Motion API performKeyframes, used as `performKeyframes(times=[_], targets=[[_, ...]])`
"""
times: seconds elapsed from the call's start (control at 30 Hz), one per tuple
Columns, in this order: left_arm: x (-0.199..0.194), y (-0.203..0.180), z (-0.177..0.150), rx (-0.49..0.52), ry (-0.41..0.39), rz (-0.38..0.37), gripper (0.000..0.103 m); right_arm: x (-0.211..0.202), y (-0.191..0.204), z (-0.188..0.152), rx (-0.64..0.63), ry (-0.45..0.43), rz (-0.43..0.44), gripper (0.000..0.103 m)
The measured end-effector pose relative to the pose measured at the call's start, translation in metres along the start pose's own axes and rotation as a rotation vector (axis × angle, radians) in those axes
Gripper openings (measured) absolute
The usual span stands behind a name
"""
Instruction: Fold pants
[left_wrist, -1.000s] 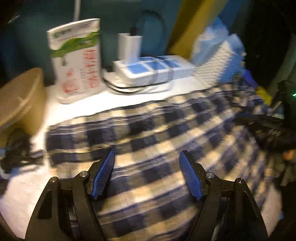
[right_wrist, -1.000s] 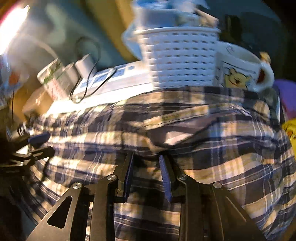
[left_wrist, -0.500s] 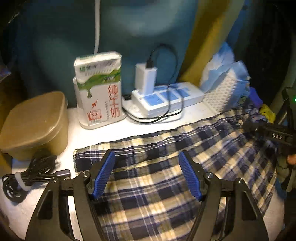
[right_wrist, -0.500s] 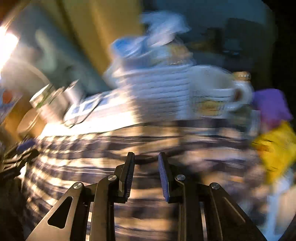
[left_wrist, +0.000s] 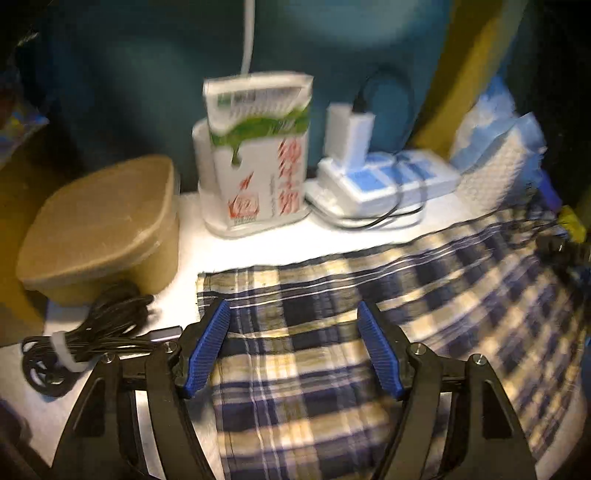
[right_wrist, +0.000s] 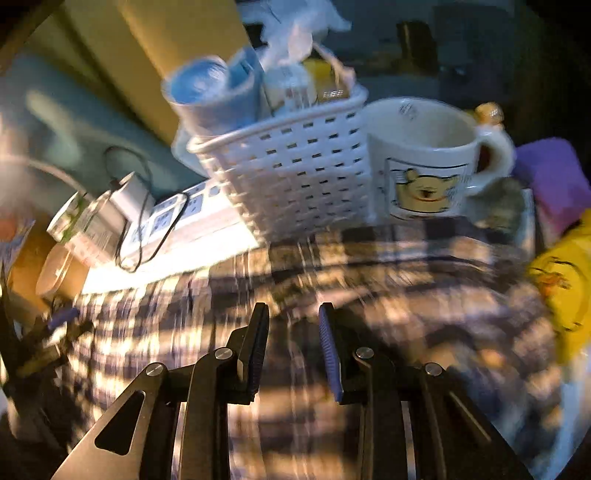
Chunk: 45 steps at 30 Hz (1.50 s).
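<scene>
The blue, cream and white plaid pants (left_wrist: 424, 295) lie spread flat on the white table top, with their left edge just beyond my left fingers. My left gripper (left_wrist: 292, 309) hovers open and wide above that left end, with nothing gripped. In the right wrist view the pants (right_wrist: 406, 280) fill the foreground, blurred by motion. My right gripper (right_wrist: 292, 308) hangs above them; its jaws stand narrowly apart and are opening, with only air between the pads.
Along the back stand a brown lidded container (left_wrist: 99, 229), a milk carton (left_wrist: 258, 155), a power strip with a charger (left_wrist: 388, 181), a white basket (right_wrist: 295, 173) and a cartoon mug (right_wrist: 424, 162). A coiled black cable (left_wrist: 85, 343) lies front left. A yellow item (right_wrist: 561, 295) sits right.
The left gripper has drawn back toward the pants' left end, so the carton and brown container have come into view. The right gripper has lifted a little and its jaws have parted slightly.
</scene>
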<state>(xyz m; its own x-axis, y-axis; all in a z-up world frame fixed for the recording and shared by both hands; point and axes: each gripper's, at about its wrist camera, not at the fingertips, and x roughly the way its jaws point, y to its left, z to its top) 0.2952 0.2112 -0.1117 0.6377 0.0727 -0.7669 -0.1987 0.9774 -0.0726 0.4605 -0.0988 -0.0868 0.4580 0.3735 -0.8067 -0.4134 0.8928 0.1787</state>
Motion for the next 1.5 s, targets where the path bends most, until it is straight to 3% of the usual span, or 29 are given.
performKeyframes(times=[0.13, 0.23, 0.3, 0.37, 0.4, 0.6, 0.67, 0.8, 0.93, 1.1, 1.2, 1.3, 1.5], targets=[[-0.037, -0.033, -0.014, 0.054, -0.022, -0.126, 0.072, -0.022, -0.004, -0.027, -0.078, 0.01, 0.016, 0.031], [-0.04, -0.068, -0.03, 0.109, 0.0, -0.187, 0.072, -0.02, -0.008, -0.054, -0.134, 0.057, -0.007, 0.032], [-0.03, -0.084, -0.044, 0.153, 0.039, -0.172, 0.072, -0.022, -0.016, -0.069, -0.154, 0.055, -0.02, 0.032], [-0.005, -0.095, -0.054, 0.182, 0.1, -0.094, 0.073, -0.03, -0.024, -0.077, -0.169, 0.024, -0.014, 0.032], [-0.005, -0.093, -0.059, 0.18, 0.065, -0.09, 0.073, -0.032, -0.028, -0.079, -0.169, 0.015, -0.026, 0.032], [-0.006, -0.078, -0.059, 0.098, 0.085, -0.035, 0.073, -0.055, -0.078, -0.081, -0.073, -0.03, -0.116, 0.032], [-0.015, -0.08, -0.059, 0.082, 0.06, -0.041, 0.073, -0.059, -0.085, -0.085, -0.054, -0.035, -0.092, 0.032], [-0.039, -0.098, -0.063, 0.081, 0.005, -0.104, 0.073, -0.077, -0.084, -0.093, -0.045, -0.064, -0.123, 0.033], [-0.047, -0.131, -0.071, 0.11, 0.004, -0.182, 0.073, -0.089, -0.058, -0.098, -0.099, -0.097, -0.046, 0.032], [-0.022, -0.141, -0.084, 0.116, 0.1, -0.144, 0.073, -0.062, -0.027, -0.116, -0.21, -0.019, -0.04, 0.032], [-0.034, -0.143, -0.094, 0.156, 0.068, -0.117, 0.073, -0.063, -0.034, -0.124, -0.221, -0.026, -0.051, 0.032], [-0.043, -0.131, -0.096, 0.13, 0.072, -0.121, 0.073, -0.072, -0.047, -0.128, -0.23, -0.03, -0.116, 0.032], [-0.065, -0.089, -0.092, 0.049, 0.061, -0.076, 0.073, -0.097, -0.068, -0.134, -0.171, -0.037, -0.155, 0.033]])
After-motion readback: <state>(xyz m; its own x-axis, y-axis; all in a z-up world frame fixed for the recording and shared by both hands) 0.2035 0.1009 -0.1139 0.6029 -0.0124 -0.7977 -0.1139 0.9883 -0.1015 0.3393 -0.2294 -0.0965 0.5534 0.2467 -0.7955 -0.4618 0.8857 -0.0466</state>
